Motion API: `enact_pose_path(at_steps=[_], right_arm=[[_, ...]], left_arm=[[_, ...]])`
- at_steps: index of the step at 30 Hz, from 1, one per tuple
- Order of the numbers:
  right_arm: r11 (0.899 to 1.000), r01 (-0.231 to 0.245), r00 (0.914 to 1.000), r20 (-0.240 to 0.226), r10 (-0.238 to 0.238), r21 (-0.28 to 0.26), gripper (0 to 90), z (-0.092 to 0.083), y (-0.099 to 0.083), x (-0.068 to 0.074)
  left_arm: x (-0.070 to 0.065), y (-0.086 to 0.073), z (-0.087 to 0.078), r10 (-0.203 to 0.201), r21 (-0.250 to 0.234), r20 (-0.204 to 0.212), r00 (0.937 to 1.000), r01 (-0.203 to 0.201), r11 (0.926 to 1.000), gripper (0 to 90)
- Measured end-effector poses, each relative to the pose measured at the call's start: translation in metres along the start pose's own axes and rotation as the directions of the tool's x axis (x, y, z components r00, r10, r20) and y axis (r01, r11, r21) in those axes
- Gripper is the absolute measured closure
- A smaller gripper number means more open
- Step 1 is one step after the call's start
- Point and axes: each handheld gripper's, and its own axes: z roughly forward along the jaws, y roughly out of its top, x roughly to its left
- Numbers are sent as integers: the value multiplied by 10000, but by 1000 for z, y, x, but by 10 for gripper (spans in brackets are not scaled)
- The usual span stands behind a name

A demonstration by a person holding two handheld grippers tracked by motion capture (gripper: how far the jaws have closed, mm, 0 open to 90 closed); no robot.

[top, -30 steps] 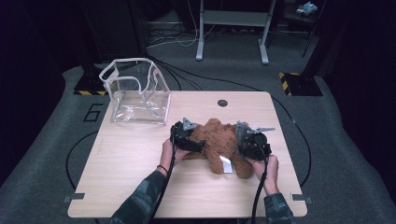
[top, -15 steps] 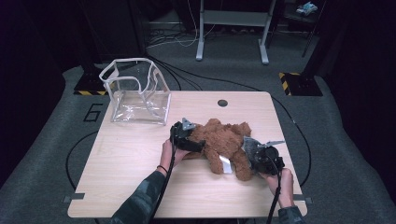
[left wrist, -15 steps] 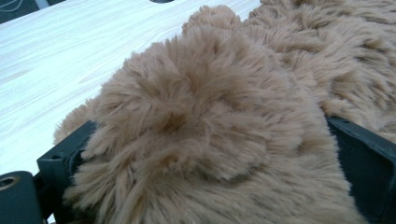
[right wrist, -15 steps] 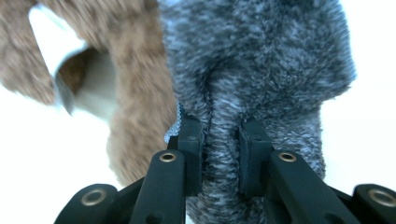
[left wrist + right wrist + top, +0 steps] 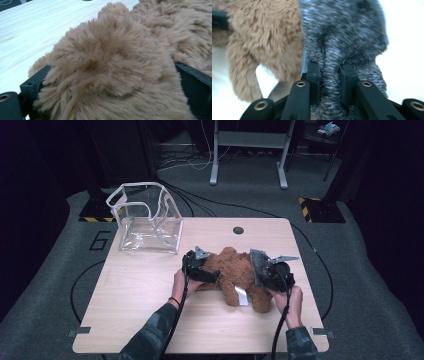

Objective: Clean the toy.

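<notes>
Table (image 5: 140, 320): light wood-grain top with rounded corners, standing on grey carpet. 1 round dark cable port (image 5: 238, 230) sits near the far edge, at the middle. On the top: 1 clear plastic bag (image 5: 145, 220) with white trim, open upward, at the far left corner; 1 brown plush toy (image 5: 232, 270) with a grey part and a white tag, lying right of centre.

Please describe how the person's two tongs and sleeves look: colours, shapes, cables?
Both tongs are black. The left tongs carry a grey three-cornered plate on top, and so do the right tongs. A black cable trails from each along the forearm. Up close, the jaw links show round brass-coloured rivets. The sleeves have a dark camouflage pattern, and a dark band sits at the left wrist.
</notes>
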Motion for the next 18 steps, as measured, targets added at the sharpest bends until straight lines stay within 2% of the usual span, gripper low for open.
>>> enact_pose_path(at_steps=[1, 3, 7, 8, 12, 14, 16, 18], right_arm=[[9997, 79, 9995, 294, -86, 224, 737, 13, 4, 3], [9993, -24, 9995, 305, 12, 369, 737, 21, 4, 3], [9984, -42, 9997, 249, 28, 568, 741, 20, 1, 0], [9973, -28, 9999, 141, 18, 734, 742, 14, -5, -1], [9966, 94, 9999, 49, -98, 813, 742, 0, -19, -1], [9968, 149, 9999, 20, -151, 779, 743, -6, -27, -3], [9965, 86, 10000, -32, -84, 830, 744, -13, -39, -3], [9954, 114, 9999, 2, -115, 948, 746, -17, -51, -3]], left_arm=[[0, 0, 0, -98, -8, 14, 10000, 98, 10000, 39], [2, -1, 0, -44, 83, 53, 10000, 44, 10000, 40], [0, -1, 0, -112, -27, 19, 9999, 112, 9999, 41], [0, -1, 0, -104, -22, 28, 9999, 104, 9999, 42], [0, -1, -1, 9, 115, -1, 10000, -9, 9999, 42], [-1, -1, 0, -145, 9, -25, 9999, 145, 9999, 42], [-1, -1, 0, -21, 81, -7, 10000, 21, 10000, 42], [-1, -1, 0, -99, -2, -13, 9999, 99, 10000, 42]])
